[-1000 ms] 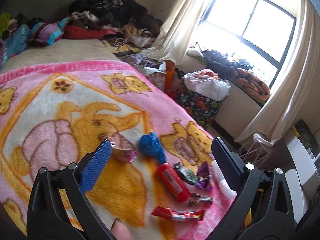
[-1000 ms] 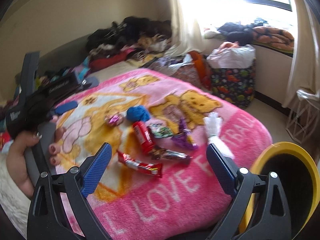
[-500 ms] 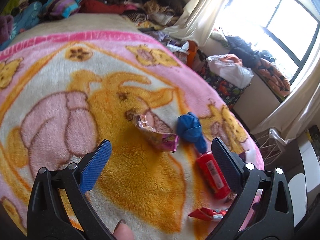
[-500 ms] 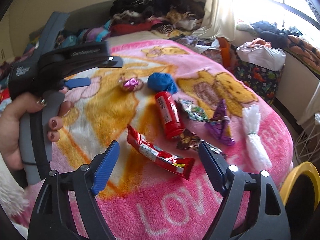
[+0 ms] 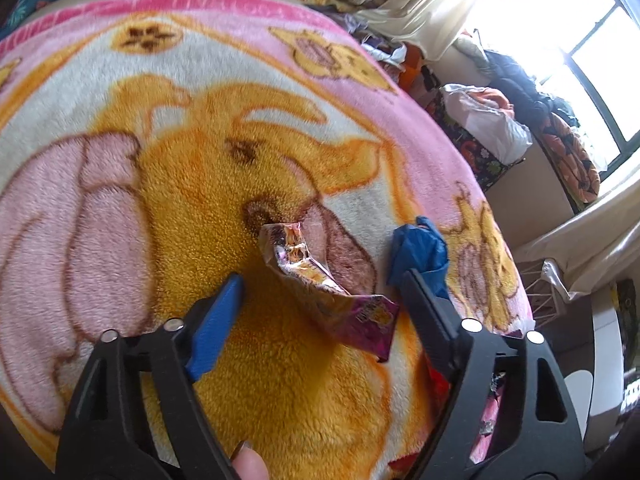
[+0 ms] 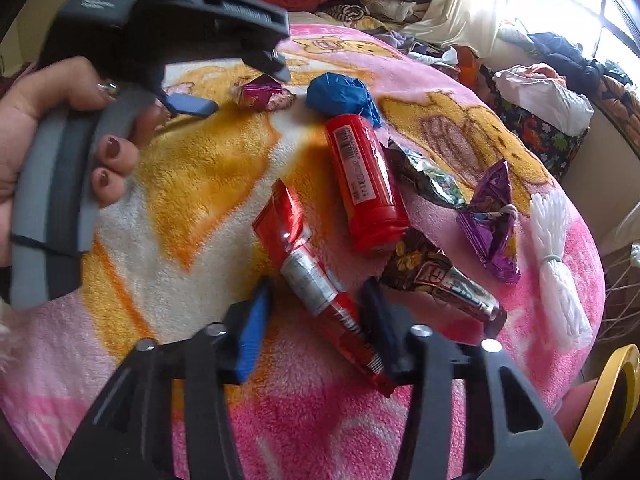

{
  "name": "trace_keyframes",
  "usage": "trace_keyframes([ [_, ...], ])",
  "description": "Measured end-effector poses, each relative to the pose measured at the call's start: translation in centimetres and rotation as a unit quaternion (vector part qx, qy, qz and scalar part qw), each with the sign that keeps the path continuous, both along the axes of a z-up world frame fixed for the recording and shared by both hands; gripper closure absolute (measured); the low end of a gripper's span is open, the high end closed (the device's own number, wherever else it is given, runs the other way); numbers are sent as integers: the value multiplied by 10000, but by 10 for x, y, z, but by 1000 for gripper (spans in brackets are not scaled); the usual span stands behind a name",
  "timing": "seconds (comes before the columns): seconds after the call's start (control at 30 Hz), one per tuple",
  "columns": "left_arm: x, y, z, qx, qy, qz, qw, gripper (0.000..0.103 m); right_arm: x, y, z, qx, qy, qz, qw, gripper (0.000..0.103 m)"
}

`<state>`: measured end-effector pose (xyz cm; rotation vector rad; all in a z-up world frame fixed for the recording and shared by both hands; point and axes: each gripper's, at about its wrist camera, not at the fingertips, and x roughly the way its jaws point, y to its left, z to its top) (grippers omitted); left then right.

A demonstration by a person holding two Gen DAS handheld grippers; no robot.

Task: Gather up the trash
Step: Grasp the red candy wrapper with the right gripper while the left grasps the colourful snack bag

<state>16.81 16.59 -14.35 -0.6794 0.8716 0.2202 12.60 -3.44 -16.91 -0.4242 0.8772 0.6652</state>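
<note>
A crumpled magenta foil wrapper [image 5: 308,268] lies on the pink cartoon blanket [image 5: 200,360]. My left gripper [image 5: 320,280] straddles it, jaws closing, with gaps at both pads. The right wrist view shows that wrapper [image 6: 260,94] under the left gripper [image 6: 248,92], which a hand holds. A long red candy wrapper [image 6: 308,276] lies between the fingers of my right gripper [image 6: 316,286]. Its jaws are closing too, and the pads do not press on the wrapper. A blue crumpled bag [image 5: 420,248] lies just beyond the left gripper's right finger.
Beyond the right gripper lie a red can [image 6: 364,184], a dark green wrapper [image 6: 428,176], a purple wrapper [image 6: 490,220], a brown candy wrapper [image 6: 440,276] and a white bundle [image 6: 560,272]. A yellow bin rim [image 6: 600,400] shows at the lower right. Clothes are heaped behind the bed.
Both grippers have dropped close to the blanket and their jaws have narrowed. The left now straddles the magenta wrapper, the right the red wrapper.
</note>
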Motion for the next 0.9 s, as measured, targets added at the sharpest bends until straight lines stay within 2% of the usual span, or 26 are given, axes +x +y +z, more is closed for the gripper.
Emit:
trace_keyframes([
  [0.03,1,1,-2,-23,22,23,10000,38,0,0,1,45,27,15,10000,71],
  [0.17,1,3,-7,-14,126,109,9999,58,-2,-6,5,334,168,-63,9993,87],
  [0.27,-6,4,-9,93,162,130,9997,75,-3,-16,12,710,363,-239,9965,90],
  [0.53,-26,-2,-3,122,-61,-6,9999,81,-17,-41,30,1374,542,-521,9877,90],
  [0.9,-50,-38,21,423,-333,-511,9972,83,-33,-69,48,1653,509,-723,9823,90],
])
